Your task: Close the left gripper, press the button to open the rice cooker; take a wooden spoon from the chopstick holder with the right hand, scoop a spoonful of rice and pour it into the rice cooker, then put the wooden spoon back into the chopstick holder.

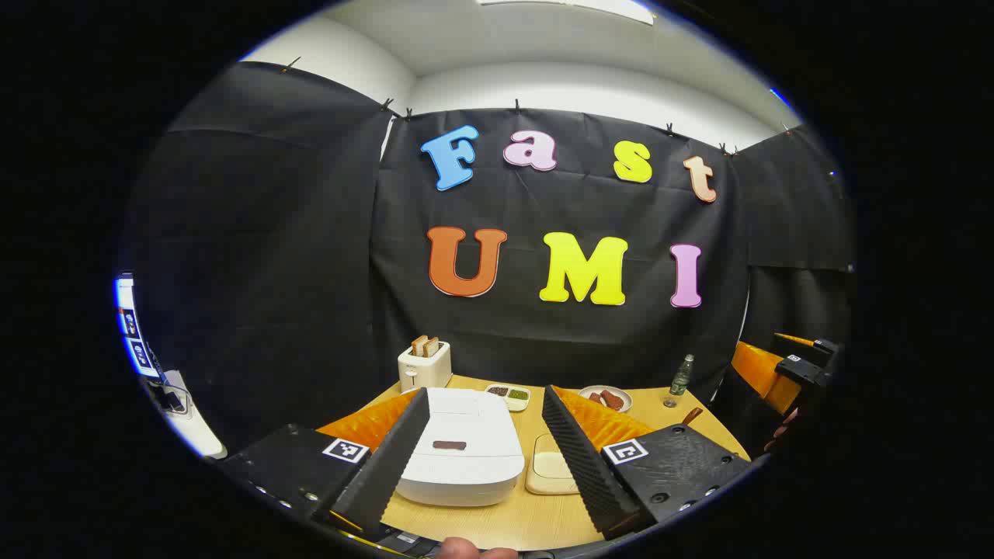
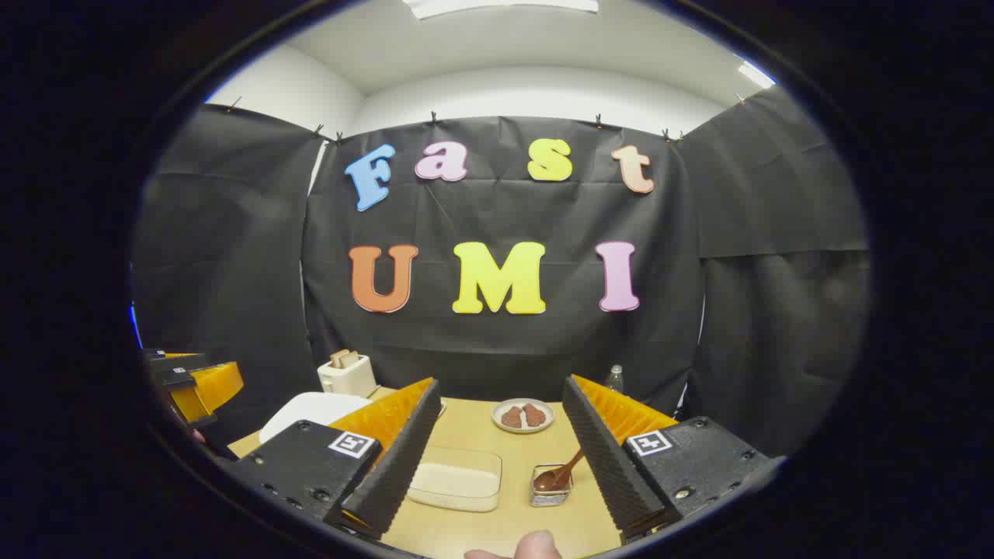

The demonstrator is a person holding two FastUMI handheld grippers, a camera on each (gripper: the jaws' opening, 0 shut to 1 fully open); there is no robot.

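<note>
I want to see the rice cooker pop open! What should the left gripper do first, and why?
Probably shut the left gripper first. Its jaws stand wide apart above the white rice cooker, whose lid is still down, and the dark button lies between them. Closed fingers would make one firm tip to push it. The wooden spoon waits in the chopstick holder.

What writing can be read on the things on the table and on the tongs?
None can be read.
Left tongs and right tongs: square tags bear black-and-white patterns, no words.
Bottle label: too small.
Rice cooker dark panel: too blurred.
</note>
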